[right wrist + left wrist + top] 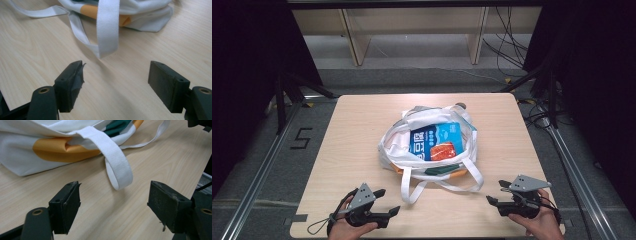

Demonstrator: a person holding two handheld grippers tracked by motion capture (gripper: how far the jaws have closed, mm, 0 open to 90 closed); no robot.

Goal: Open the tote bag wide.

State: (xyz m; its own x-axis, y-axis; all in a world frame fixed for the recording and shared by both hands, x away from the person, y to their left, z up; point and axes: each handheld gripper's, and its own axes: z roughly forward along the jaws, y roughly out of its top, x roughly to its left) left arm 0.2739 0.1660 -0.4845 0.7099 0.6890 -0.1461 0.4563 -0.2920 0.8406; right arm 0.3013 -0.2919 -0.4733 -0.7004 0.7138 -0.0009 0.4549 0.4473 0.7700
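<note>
At the left, the left hand-held gripper (385, 201) sat low over the near edge of the worktop (362, 130), its jaws spread wide with nothing between them. The hand beneath it was cut off by the bottom of the high view. In the left gripper view, bare wood lay between the two black jaws, and a looped white strap (117, 167) curled down onto the worktop just beyond them, near but not touching.

At the centre, a white cloth bag (399, 142) lay slumped on the worktop, mouth open upward. Inside it rested a blue packet (436, 141) with an orange picture; its print was too small to read. An orange band and a dark green band showed along the near side of the bag, partly folded under. The two straps spilled forward toward the person. A small dark object at the far rim of the bag could not be made out.

At the right, the right hand-held gripper (494, 192) also stood wide and empty, well apart from the bag. In the right gripper view, a second white strap (107, 27) hung down just ahead of the jaws, its upper end cut off by the frame.
</note>
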